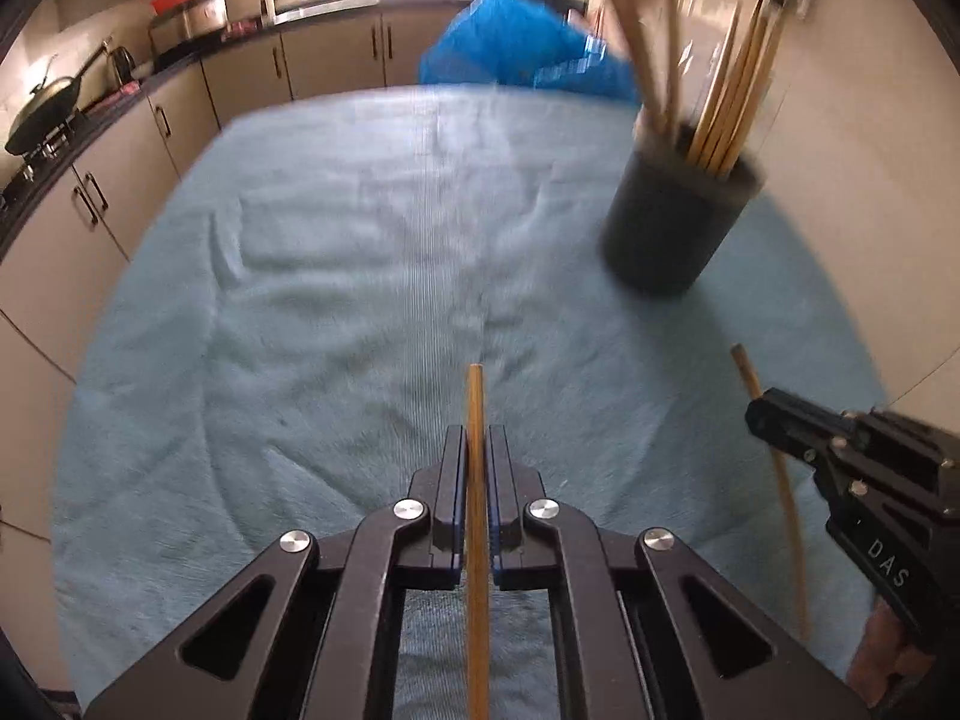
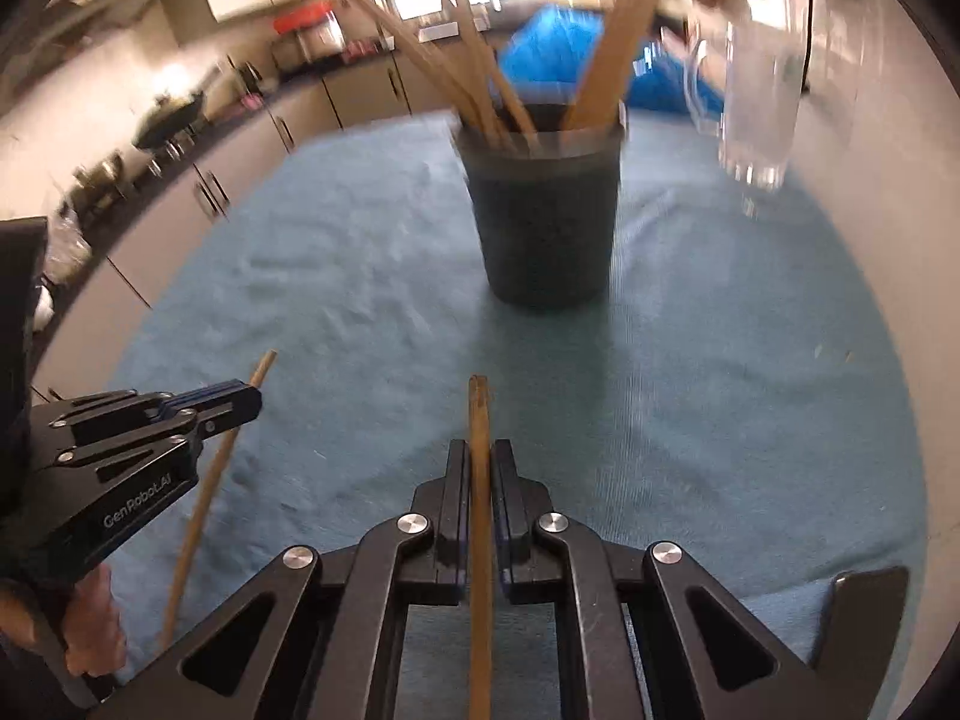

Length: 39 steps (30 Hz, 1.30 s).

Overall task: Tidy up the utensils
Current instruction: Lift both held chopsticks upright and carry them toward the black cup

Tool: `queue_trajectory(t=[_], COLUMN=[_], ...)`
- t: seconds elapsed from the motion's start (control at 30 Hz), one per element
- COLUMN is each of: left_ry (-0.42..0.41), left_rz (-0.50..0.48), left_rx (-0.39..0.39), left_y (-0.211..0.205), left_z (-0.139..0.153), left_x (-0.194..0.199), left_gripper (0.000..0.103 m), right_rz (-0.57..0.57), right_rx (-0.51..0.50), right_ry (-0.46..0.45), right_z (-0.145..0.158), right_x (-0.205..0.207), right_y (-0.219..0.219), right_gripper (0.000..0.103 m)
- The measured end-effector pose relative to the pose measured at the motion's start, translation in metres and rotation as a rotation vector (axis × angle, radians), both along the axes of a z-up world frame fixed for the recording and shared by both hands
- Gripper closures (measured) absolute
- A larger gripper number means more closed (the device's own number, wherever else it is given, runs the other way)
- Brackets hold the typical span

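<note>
My left gripper (image 1: 477,435) is shut on a wooden chopstick (image 1: 476,396) that sticks out ahead of the tips, above the blue cloth. My right gripper (image 2: 479,450) is shut on another wooden chopstick (image 2: 478,408). A dark round holder (image 1: 678,216) with several chopsticks standing in it sits on the cloth, ahead and to the right in the left wrist view, and straight ahead in the right wrist view (image 2: 546,222). Each gripper shows in the other's view: the right one (image 1: 762,414) at lower right, the left one (image 2: 249,396) at lower left.
A blue towel (image 1: 390,276) covers the table. A clear glass (image 2: 759,108) stands right of the holder. A blue bag (image 1: 516,48) lies at the table's far edge. Kitchen cabinets and a stove with a wok (image 1: 45,114) run along the left.
</note>
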<state>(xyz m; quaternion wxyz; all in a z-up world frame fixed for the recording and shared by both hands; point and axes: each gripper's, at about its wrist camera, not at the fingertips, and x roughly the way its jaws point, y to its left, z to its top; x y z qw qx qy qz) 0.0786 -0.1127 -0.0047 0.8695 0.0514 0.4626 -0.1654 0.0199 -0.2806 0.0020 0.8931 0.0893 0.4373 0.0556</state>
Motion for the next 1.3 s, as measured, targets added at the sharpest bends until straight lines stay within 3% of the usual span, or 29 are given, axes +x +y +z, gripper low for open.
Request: queue_trajectory(t=[0.27,0.5,1.3], left_ry=[-0.172,-0.231,-0.275], left_rz=[-0.006,-0.017,-0.007], left_rx=[-0.11,-0.14,-0.18], left_y=[0.019,0.022,0.029], left_z=[0.078,0.102,0.127], left_x=[-0.036,-0.054,-0.063], left_gripper=[0.098,0.098,0.098], right_rz=[0.019,0.003,-0.054], right_rx=[0.116,0.063,0.075], right_ry=[-0.279,-0.439,-0.484], right_z=[0.067,0.101,0.118], right_x=[-0.046,-0.077,-0.091], right_y=[-0.005,0.003,-0.006], right_gripper=[0.095,0.095,0.095])
